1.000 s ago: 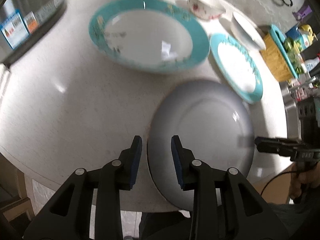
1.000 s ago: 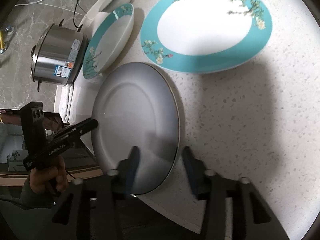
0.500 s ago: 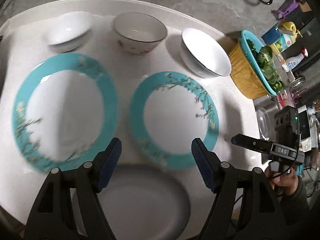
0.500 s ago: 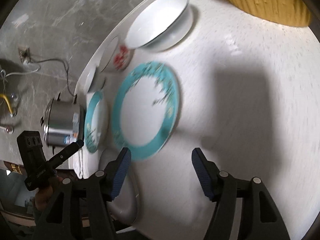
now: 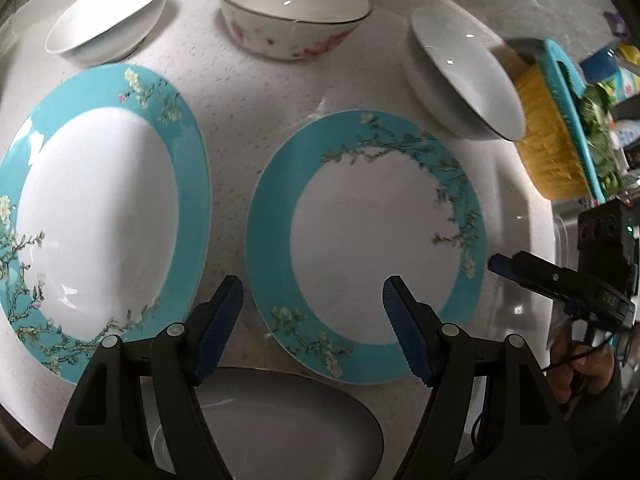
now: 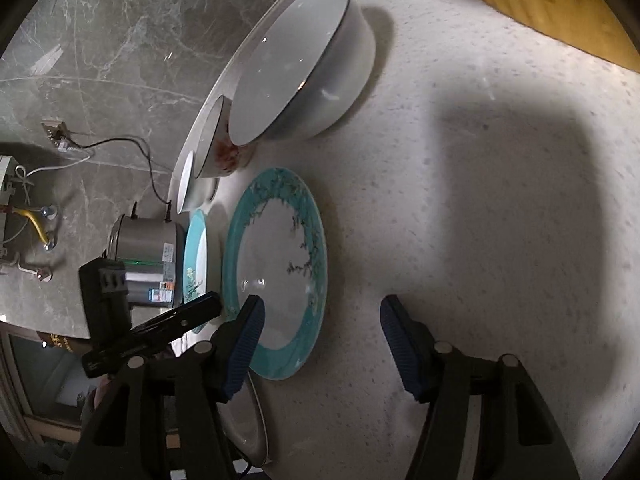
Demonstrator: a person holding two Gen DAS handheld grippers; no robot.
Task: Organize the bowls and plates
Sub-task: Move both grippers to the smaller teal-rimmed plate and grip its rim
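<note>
Two tools, left tool [image 5: 312, 332] and right tool [image 6: 320, 340], now wide, empty | grey plate [image 5: 280, 420] released on worktop [image 5: 240, 92] | next likely: right teal plate [image 5: 364, 244].

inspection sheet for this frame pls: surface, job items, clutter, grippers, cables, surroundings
Surface: pale speckled round table, shadowed on the right.
Job's things: two teal-rimmed plates; grey plate at near edge; floral bowl; two white bowls. None stacked.
Clutter: yellow basket of greens.
Grippers: left gripper open, empty; right gripper open, empty.
Cables: black cord to steel cooker.
Surroundings: marble floor.
</note>
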